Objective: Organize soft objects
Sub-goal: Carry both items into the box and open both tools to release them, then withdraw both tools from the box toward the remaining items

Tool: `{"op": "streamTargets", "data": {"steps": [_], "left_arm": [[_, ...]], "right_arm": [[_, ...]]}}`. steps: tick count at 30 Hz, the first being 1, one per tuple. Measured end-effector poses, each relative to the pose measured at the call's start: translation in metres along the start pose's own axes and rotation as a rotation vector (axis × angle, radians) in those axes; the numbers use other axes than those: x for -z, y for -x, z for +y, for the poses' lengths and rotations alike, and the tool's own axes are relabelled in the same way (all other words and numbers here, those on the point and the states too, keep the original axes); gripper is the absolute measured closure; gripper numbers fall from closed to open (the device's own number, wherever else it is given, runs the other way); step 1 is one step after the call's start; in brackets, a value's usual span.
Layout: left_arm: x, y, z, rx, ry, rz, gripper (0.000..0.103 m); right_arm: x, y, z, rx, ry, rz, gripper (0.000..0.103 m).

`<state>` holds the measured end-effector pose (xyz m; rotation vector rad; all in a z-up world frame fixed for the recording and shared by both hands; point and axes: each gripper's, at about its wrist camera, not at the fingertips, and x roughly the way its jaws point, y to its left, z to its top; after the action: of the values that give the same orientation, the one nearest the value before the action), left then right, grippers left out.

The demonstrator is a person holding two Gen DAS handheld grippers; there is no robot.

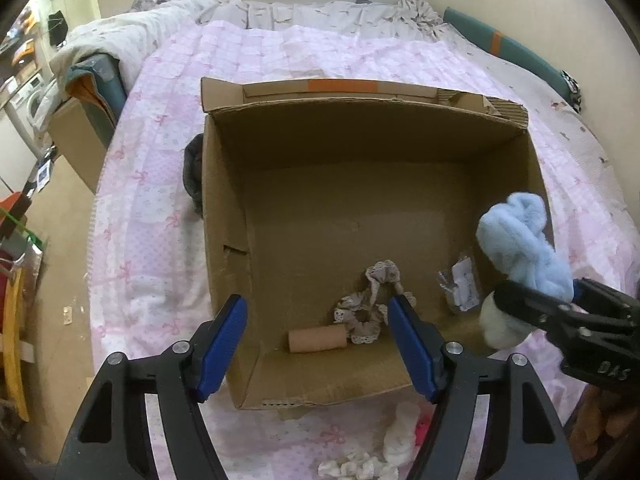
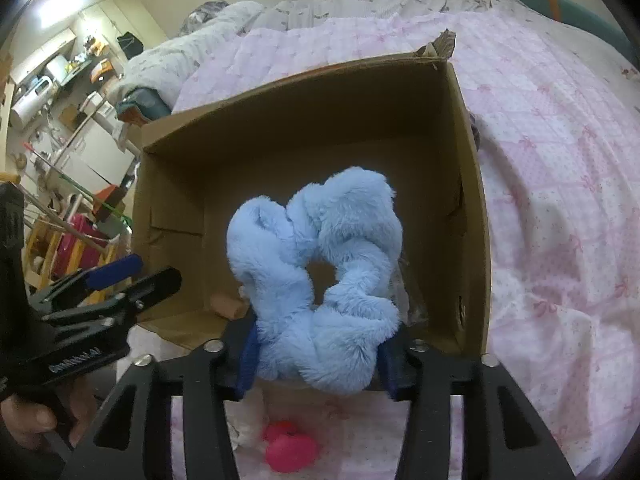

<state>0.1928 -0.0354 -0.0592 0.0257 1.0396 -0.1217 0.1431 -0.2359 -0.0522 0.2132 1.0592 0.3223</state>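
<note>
An open cardboard box (image 1: 224, 240) stands on a pink patterned bed cover (image 1: 152, 208). On its floor lie a beige lace scrunchie (image 1: 372, 300), a small tan roll (image 1: 318, 339) and a crumpled clear wrapper (image 1: 460, 286). My left gripper (image 1: 318, 304) hangs over the box's near edge, open, with nothing between its blue pads. My right gripper (image 2: 316, 344) is shut on a fluffy light-blue scrunchie (image 2: 320, 256), which stands up above the box's (image 2: 476, 200) near right corner. In the left wrist view, that scrunchie (image 1: 520, 240) sticks up from the right gripper (image 1: 536, 296).
On the cover in front of the box lie white fluffy pieces (image 1: 400, 436), a white frilly scrunchie (image 1: 356, 466) and a pink item (image 2: 290, 450). A white fluffy ball (image 1: 500, 324) sits under the right gripper. Dark grey fabric (image 1: 193, 176) lies at the box's left wall. Floor clutter (image 2: 80, 240) lines the left.
</note>
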Motion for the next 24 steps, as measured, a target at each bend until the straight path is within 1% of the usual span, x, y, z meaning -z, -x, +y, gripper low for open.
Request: {"op": "streamTargets", "data": {"steps": [1, 2, 3, 6, 9, 13, 18, 19, 20, 21, 24], "left_arm": [[0.0, 0.001, 0.001, -0.001, 0.004, -0.002, 0.033], [0.001, 0.002, 0.002, 0.001, 0.008, -0.008, 0.033], [0.001, 0.003, 0.003, -0.001, 0.01, -0.013, 0.033], [0.001, 0.005, 0.004, -0.003, 0.017, -0.024, 0.033], [0.0, 0.008, 0.005, 0.001, 0.022, -0.032, 0.033], [0.002, 0.012, 0.006, -0.013, 0.016, -0.045, 0.033], [0.007, 0.012, 0.008, -0.026, 0.016, -0.032, 0.033], [0.007, 0.014, 0.01, -0.025, 0.021, -0.033, 0.033], [0.008, 0.016, 0.01, -0.025, 0.026, -0.034, 0.033], [0.009, 0.018, 0.012, -0.025, 0.03, -0.034, 0.033], [0.014, 0.024, 0.015, -0.026, 0.029, -0.031, 0.033]], "right_arm": [[-0.001, 0.001, -0.001, -0.003, -0.004, -0.006, 0.042], [-0.002, 0.001, -0.002, -0.002, -0.012, -0.013, 0.033], [-0.002, 0.002, -0.003, 0.001, -0.02, -0.019, 0.028], [-0.002, 0.003, -0.004, 0.005, -0.031, -0.024, 0.027], [-0.003, 0.004, -0.004, 0.007, -0.035, -0.033, 0.022], [-0.003, 0.007, -0.005, 0.004, -0.045, -0.041, 0.022], [-0.002, 0.013, -0.002, 0.006, -0.036, -0.066, 0.021], [-0.002, 0.015, -0.002, 0.006, -0.034, -0.072, 0.019], [-0.001, 0.016, -0.002, 0.005, -0.035, -0.076, 0.013], [-0.001, 0.017, -0.002, 0.0, -0.038, -0.077, 0.01], [0.002, 0.021, -0.001, -0.006, -0.032, -0.075, 0.01]]}}
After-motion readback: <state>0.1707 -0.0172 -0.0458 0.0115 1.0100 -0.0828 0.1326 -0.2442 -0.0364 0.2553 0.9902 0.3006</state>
